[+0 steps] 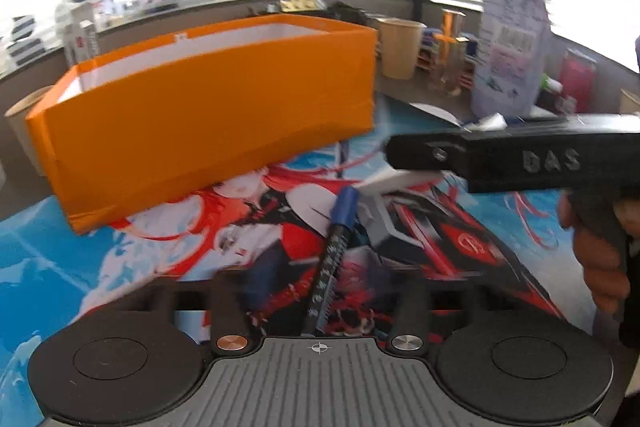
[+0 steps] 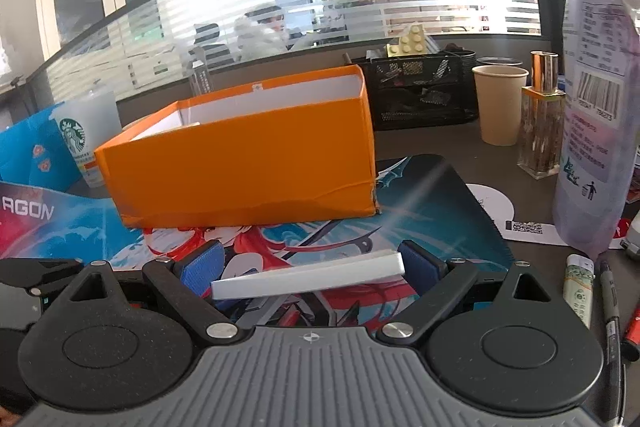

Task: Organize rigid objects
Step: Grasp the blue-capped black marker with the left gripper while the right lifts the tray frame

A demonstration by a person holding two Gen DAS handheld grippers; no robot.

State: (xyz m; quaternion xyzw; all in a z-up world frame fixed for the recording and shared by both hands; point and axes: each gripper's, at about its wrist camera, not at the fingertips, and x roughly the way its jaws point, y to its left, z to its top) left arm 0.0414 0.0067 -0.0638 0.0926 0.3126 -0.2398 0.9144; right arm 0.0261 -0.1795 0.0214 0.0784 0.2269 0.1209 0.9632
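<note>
1. In the left wrist view, the left gripper [image 1: 320, 301] has its jaws drawn nearly together on a blue-capped marker [image 1: 334, 253] at bottom centre. The marker's long axis runs forward along the fingers, cap tilted toward the upper right, away from the camera.
2. The orange box [image 1: 208, 131] fills the upper left of that frame, open top up, ahead and left of the marker's cap. Judged from this, the left hand must carry the marker up and to the left to clear the near wall.
3. In the right wrist view, the right gripper [image 2: 314, 273] stands wide, its blue pads at either end of a white bar [image 2: 308, 277] lying crosswise, long axis left to right. It seems gripped end to end.
4. There the box sits centre frame, straight ahead of the bar, above the printed desk mat [image 2: 432, 195].
5. Both hands look comparably near the box.
</note>
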